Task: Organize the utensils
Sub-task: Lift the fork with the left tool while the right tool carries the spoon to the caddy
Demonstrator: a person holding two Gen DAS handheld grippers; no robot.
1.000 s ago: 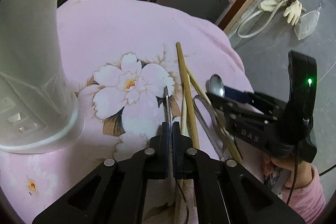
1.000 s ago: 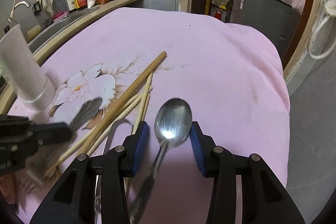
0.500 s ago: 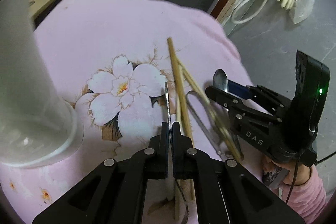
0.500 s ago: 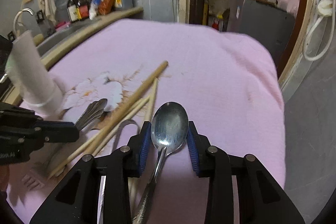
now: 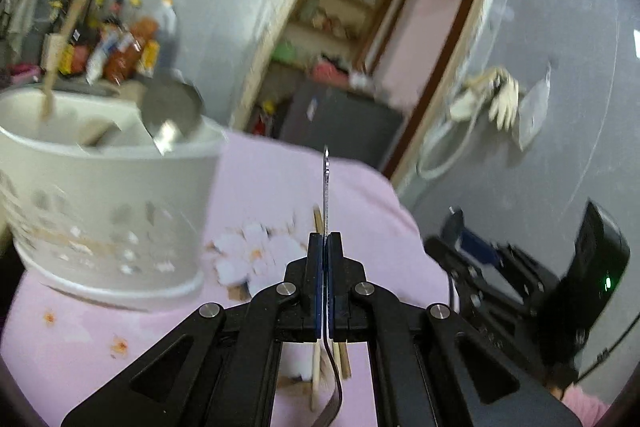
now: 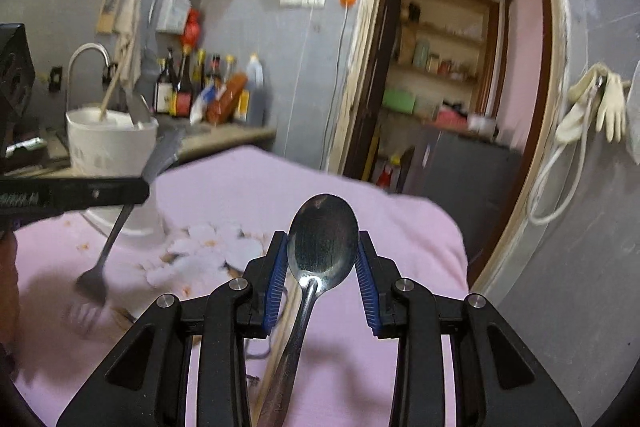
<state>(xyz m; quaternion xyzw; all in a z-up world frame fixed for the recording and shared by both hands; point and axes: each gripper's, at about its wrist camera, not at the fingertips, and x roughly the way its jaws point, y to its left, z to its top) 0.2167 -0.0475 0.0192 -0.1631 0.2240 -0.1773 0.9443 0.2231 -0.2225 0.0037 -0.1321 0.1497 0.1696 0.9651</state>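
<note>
Pink flowered cloth point(image 6: 360, 211) covers the table, with a kitchen counter of sauce bottles point(image 6: 208, 95) and an open doorway behind it. Both grippers have risen from the cloth within the last second: a moment ago the cameras looked down on the scattered utensils, and now they look level across the room.

In the left wrist view, the left gripper point(image 5: 328, 267) has its jaws pressed together on a flat metal utensil point(image 5: 327, 187), seen edge-on. From the right wrist view it reads as a fork point(image 6: 116, 223), its tines hanging down and blurred. The right gripper point(image 6: 322, 267) has its jaws clamped on the bowl of a spoon point(image 6: 323, 239), the handle trailing back underneath.

The white perforated holder point(image 5: 108, 211) stands on the cloth to the left, already holding a wooden stick point(image 5: 66, 31) and a metal utensil head point(image 5: 170, 107). Chopsticks point(image 5: 318, 219) remain on the cloth just beyond the left gripper.

So the lift looks done for both pieces, and the step in hand is probably carrying them to the holder. The fork is nearer to it. Each utensil would likely need tipping upright over the rim so it drops in cleanly.
</note>
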